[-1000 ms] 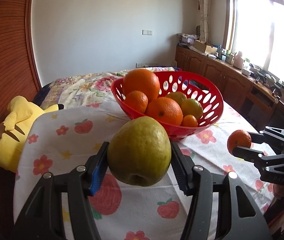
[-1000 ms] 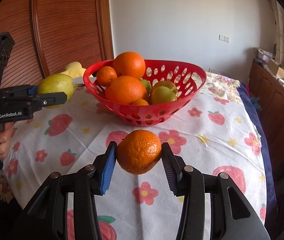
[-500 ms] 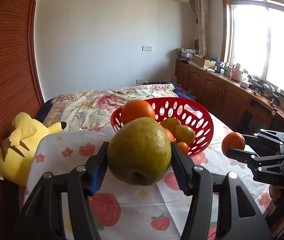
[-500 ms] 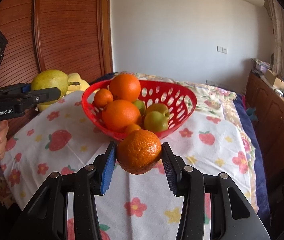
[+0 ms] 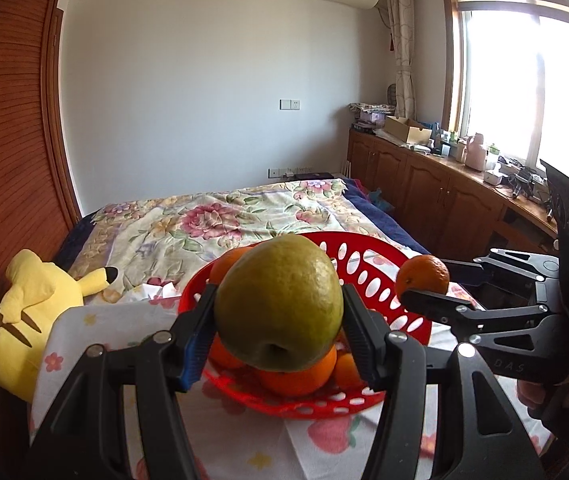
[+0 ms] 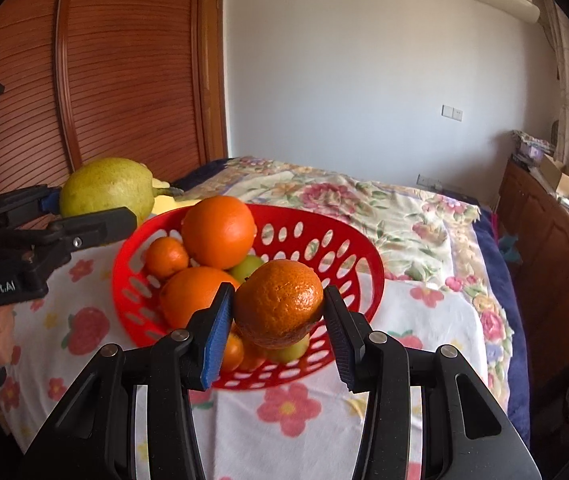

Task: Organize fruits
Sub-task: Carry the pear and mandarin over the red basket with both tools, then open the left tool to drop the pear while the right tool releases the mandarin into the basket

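Note:
My left gripper (image 5: 278, 334) is shut on a large green-yellow pear (image 5: 280, 304) and holds it in the air over the near left rim of the red basket (image 5: 368, 252). The pear also shows in the right wrist view (image 6: 106, 188). My right gripper (image 6: 278, 334) is shut on a small orange mandarin (image 6: 278, 304) above the basket's near rim (image 6: 348, 240); it also shows in the left wrist view (image 5: 422, 280). The basket holds several oranges (image 6: 218, 232) and some green fruit.
The basket stands on a white tablecloth with strawberries and flowers (image 6: 436, 320). A yellow plush toy (image 5: 24, 320) lies left of the table. A bed with a floral cover (image 5: 212, 220) is behind. Wooden cabinets (image 5: 424, 184) run along the right wall.
Both grippers have risen and moved forward toward the basket with their fruit. The pear and the mandarin now hang over the basket's rim instead of over the cloth in front.

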Demonstrator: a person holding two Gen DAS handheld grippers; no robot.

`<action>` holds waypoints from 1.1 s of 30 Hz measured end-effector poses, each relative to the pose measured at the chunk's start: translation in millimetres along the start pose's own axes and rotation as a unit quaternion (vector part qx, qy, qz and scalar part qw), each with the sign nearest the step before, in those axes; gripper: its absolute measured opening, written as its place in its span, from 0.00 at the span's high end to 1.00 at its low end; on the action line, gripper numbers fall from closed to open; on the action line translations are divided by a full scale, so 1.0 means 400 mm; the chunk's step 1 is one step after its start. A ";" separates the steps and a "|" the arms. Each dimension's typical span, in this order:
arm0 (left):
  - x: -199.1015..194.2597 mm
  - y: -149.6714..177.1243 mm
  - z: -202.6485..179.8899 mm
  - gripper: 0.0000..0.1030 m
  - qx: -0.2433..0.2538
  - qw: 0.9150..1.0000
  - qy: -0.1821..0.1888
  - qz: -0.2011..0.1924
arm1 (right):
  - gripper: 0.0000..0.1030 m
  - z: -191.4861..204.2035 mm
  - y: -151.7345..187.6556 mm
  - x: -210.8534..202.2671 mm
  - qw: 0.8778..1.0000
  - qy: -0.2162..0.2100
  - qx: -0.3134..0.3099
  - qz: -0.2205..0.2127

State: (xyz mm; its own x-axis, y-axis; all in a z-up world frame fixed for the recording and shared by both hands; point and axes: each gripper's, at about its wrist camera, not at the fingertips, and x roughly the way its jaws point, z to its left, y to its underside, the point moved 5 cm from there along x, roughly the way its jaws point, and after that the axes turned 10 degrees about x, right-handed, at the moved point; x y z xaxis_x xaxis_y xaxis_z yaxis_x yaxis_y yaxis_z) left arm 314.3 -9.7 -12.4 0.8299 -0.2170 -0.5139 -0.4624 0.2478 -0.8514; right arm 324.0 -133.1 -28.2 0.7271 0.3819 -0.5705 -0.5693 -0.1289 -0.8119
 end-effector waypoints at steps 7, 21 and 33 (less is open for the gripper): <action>0.093 -0.018 -0.029 0.44 0.010 1.000 0.009 0.014 | 0.56 -0.029 -0.023 0.087 1.000 0.007 -0.016 0.013; 0.158 -0.001 -0.050 0.44 0.010 0.999 0.011 0.037 | 0.55 -0.053 -0.005 0.160 0.999 0.001 -0.013 0.035; 0.184 -0.003 -0.052 0.43 0.011 0.999 0.010 0.047 | 0.50 -0.058 -0.002 0.143 1.000 0.008 -0.011 0.023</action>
State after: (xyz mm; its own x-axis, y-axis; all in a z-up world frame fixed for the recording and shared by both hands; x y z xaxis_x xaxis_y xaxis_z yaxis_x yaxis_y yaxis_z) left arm 369.4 -45.4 -51.2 0.7766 -0.2114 -0.5934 -0.5302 0.2894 -0.7970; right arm 375.1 -132.4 -63.0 0.7072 0.3596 -0.6087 -0.5938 -0.1652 -0.7875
